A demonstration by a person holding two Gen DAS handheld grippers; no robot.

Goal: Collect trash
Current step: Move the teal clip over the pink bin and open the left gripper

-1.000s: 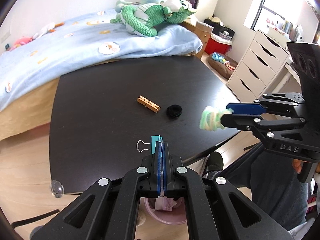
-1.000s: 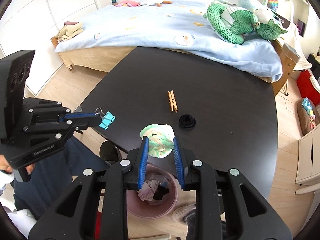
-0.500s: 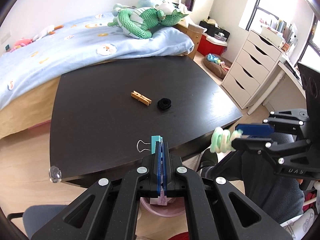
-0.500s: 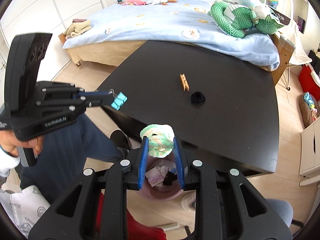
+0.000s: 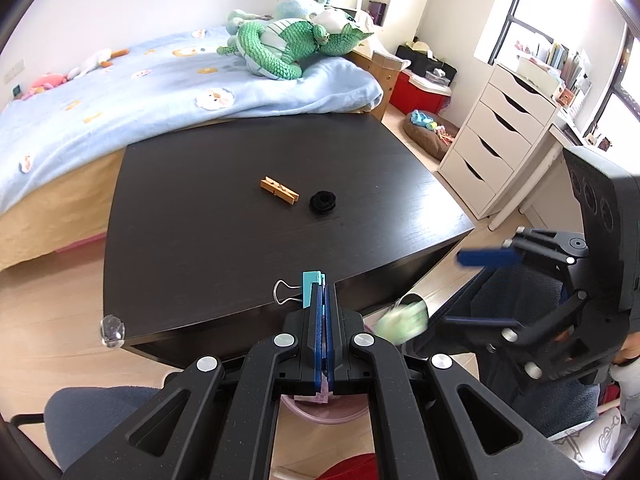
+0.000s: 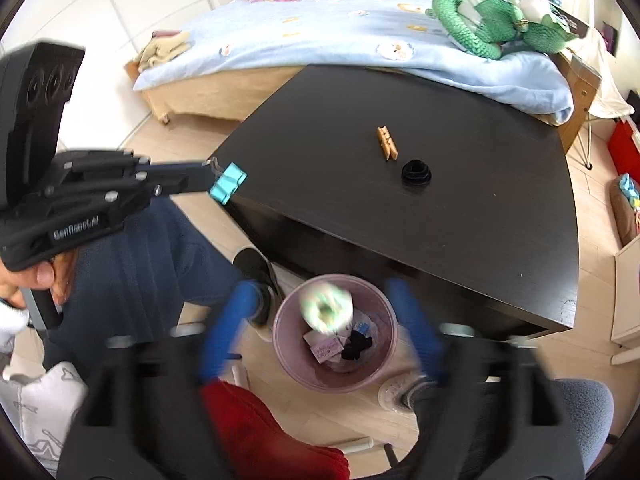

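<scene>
My right gripper (image 6: 320, 292) hangs over the pink waste bin (image 6: 288, 364), its blue jaws blurred and opening wide. A pale green scrunchie (image 6: 326, 306) drops free between them above the bin's mouth; in the left wrist view the scrunchie (image 5: 402, 320) shows as a blur under the right gripper (image 5: 460, 288). My left gripper (image 5: 322, 292) is shut on a teal binder clip (image 5: 310, 290) just past the table's near edge. A wooden clothespin (image 5: 280, 191) and a black hair tie (image 5: 322, 203) lie mid-table.
The black table (image 5: 200, 220) stands against a bed (image 5: 120, 92) with a green plush toy. White drawers (image 5: 496, 148) are at the right. A person's dark trouser legs (image 6: 132, 264) and a grey chair seat (image 6: 580, 412) flank the bin, which holds paper scraps.
The right gripper moved back off the table to above the bin and its jaws sprang apart, letting the scrunchie go. The left gripper stayed shut on the clip and drew back slightly.
</scene>
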